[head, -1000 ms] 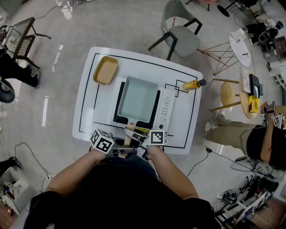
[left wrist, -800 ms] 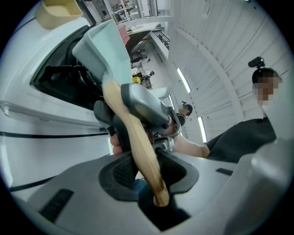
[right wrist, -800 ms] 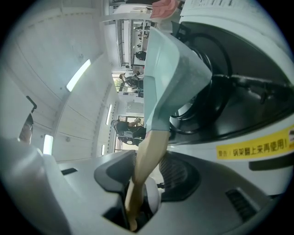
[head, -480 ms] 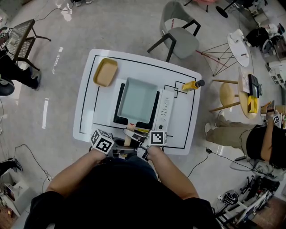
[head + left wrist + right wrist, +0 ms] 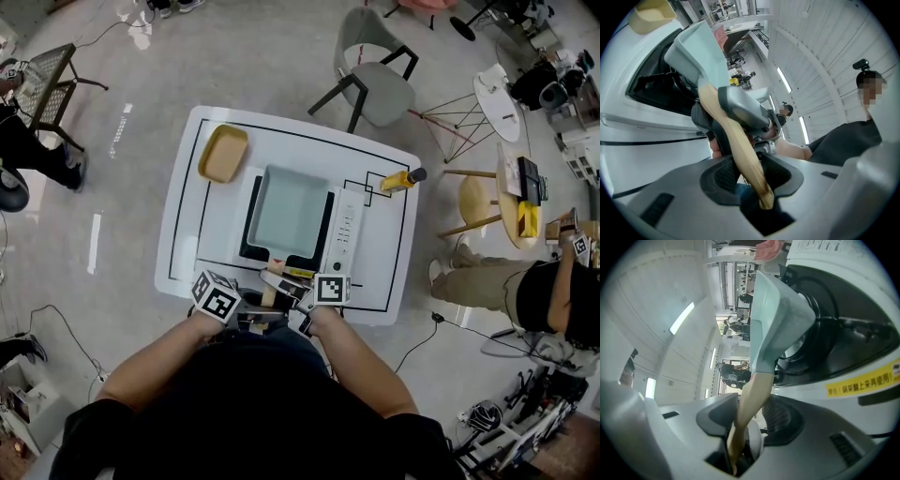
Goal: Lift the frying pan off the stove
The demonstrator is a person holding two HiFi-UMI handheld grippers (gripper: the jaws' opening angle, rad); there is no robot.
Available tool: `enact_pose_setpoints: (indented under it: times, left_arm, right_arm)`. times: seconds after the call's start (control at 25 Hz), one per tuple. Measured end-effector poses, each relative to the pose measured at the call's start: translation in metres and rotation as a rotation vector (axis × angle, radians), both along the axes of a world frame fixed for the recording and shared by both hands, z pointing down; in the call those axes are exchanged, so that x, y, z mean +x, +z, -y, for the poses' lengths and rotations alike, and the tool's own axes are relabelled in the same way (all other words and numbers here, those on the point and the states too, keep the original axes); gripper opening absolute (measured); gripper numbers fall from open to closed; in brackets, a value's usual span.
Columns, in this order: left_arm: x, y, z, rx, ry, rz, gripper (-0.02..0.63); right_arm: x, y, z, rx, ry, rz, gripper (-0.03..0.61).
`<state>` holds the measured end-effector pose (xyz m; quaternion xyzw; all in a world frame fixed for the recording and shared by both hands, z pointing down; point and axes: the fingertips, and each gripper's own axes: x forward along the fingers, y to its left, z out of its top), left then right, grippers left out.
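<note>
Pan, likely stiff and front-heavy, sits on the stove mid-frame on the white surface, best held by its smooth wooden handle, where the left claw and the right claw, its jaws just closing, are both clamped.

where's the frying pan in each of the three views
Head view: middle of the table, the pale green frying pan over the stove.
Left gripper view: upper left, its wooden handle running down to bottom centre; stove at left.
Right gripper view: upper centre, handle running down to bottom centre; stove at right.
Shared landmark: the black-topped stove under the pan.
</note>
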<state>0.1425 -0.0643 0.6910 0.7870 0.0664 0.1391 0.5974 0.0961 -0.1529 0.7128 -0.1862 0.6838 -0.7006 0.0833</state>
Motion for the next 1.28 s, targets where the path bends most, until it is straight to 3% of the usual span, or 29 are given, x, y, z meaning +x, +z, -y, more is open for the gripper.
enact_pose_setpoints:
  times: [1.28]
  left_arm:
    - [-0.007, -0.062, 0.006, 0.094, 0.029, -0.059, 0.146]
  right_arm:
    - [-0.01, -0.075, 0.01, 0.14, -0.021, 0.027, 0.167]
